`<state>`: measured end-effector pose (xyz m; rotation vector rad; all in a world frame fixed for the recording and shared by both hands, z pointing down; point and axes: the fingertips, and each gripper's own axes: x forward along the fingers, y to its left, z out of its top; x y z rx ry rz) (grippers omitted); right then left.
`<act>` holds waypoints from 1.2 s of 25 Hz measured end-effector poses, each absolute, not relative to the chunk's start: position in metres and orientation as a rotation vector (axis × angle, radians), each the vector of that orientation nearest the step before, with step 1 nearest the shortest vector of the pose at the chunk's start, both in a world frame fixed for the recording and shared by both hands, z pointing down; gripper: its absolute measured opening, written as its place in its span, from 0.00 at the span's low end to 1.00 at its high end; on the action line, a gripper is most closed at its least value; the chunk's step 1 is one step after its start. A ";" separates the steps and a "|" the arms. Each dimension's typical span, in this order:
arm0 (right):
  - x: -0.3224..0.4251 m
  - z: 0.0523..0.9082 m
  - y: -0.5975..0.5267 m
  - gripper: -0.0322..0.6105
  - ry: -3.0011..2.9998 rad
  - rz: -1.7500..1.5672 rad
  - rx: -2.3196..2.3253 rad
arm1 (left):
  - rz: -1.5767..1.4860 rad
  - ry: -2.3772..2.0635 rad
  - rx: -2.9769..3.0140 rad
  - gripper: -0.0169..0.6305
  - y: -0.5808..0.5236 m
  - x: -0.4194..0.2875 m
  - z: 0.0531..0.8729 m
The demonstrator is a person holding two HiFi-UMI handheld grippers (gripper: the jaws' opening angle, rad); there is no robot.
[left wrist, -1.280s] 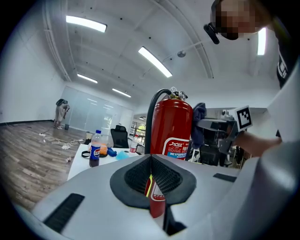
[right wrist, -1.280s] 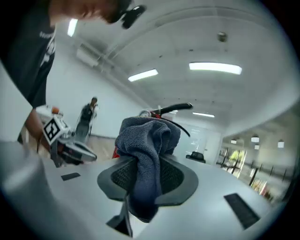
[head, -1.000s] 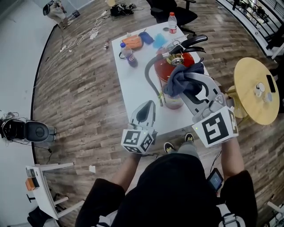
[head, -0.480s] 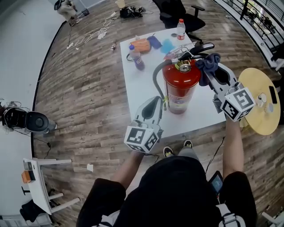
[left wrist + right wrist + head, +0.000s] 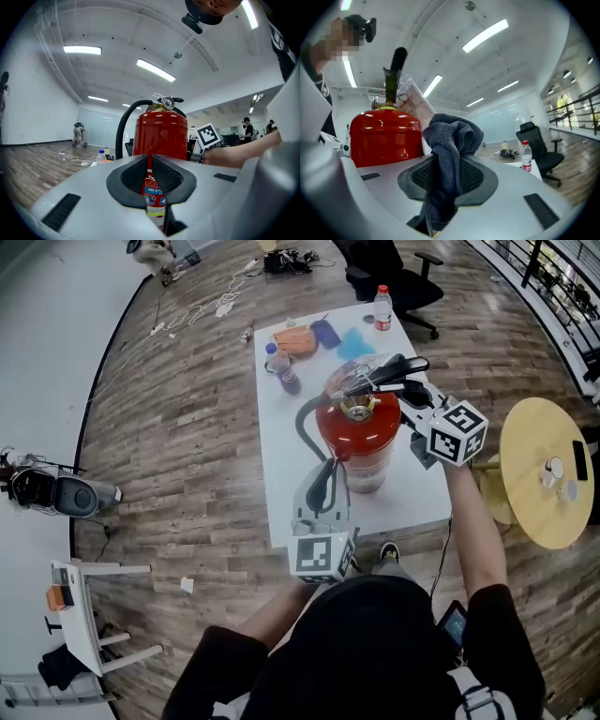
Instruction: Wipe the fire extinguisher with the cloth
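Two grippers flank a red fire extinguisher (image 5: 357, 441) that stands upright on a white table (image 5: 281, 460) at the centre of the head view. Its black hose curves down its left side and its black lever handle points toward the upper right.

The right gripper (image 5: 413, 397) sits at the extinguisher's right, level with the cylinder's shoulder, just under the handle. Its jaws are clamped on a dark blue-grey cloth (image 5: 448, 159). In the right gripper view the cloth fills the narrow gap between the pads and bunches into a fold above them. There the red cylinder rises in the left half of the frame, just beside the cloth. Whether cloth and cylinder touch cannot be told.

The left gripper (image 5: 328, 468) lies below the extinguisher in the head view, with its tips at the near side of the cylinder. Its jaws are pressed together with nothing between them. In the left gripper view the extinguisher's red body and label show through the thin slit straight ahead.

Toward the table's far end, at upper centre, stand a plastic bottle with a dark drink (image 5: 279, 369) and a red-capped water bottle (image 5: 382, 307). A round wooden side table (image 5: 530, 507) stands at the right edge.
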<state>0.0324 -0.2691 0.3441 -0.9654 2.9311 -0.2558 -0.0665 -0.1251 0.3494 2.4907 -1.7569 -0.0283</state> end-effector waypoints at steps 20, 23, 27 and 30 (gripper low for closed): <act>0.049 0.568 -0.227 0.21 2.994 -1.260 -0.552 | 0.083 -1.927 2.312 0.06 -0.128 -0.066 0.364; 0.052 0.560 -0.218 0.21 3.013 -1.160 -0.591 | 0.056 -1.921 2.308 0.06 -0.127 -0.066 0.363; 0.052 0.482 -0.218 0.21 3.036 -0.855 -0.481 | 0.026 -1.891 2.333 0.06 -0.126 -0.063 0.362; 0.051 0.393 -0.213 0.21 3.010 -0.559 -0.406 | 0.036 -1.877 2.355 0.06 -0.125 -0.061 0.362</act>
